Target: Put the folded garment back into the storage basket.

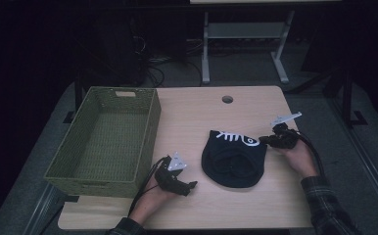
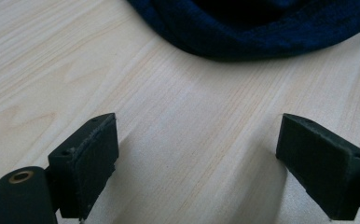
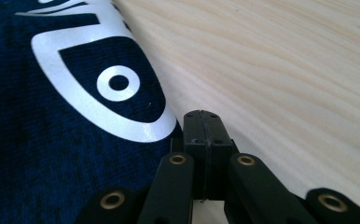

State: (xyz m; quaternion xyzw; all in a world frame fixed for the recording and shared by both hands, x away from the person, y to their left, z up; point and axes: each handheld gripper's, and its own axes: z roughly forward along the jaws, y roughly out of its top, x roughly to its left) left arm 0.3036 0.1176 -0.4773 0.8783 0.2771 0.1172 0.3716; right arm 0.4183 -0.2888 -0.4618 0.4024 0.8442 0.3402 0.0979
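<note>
A dark blue knit hat with a white fish-skeleton print lies on the wooden table, right of centre. My left gripper rests low near the table's front, just left of the hat. Its jaws stand wide open over bare wood, with the hat's rim a short way ahead. My right gripper is at the hat's right edge, by the print. There its jaws are pressed together, touching the edge of the hat; I see no fabric between them.
An olive woven basket stands at the table's left side, with nothing in it. A round cable hole sits near the far edge. A white desk frame and cables lie on the dark floor beyond.
</note>
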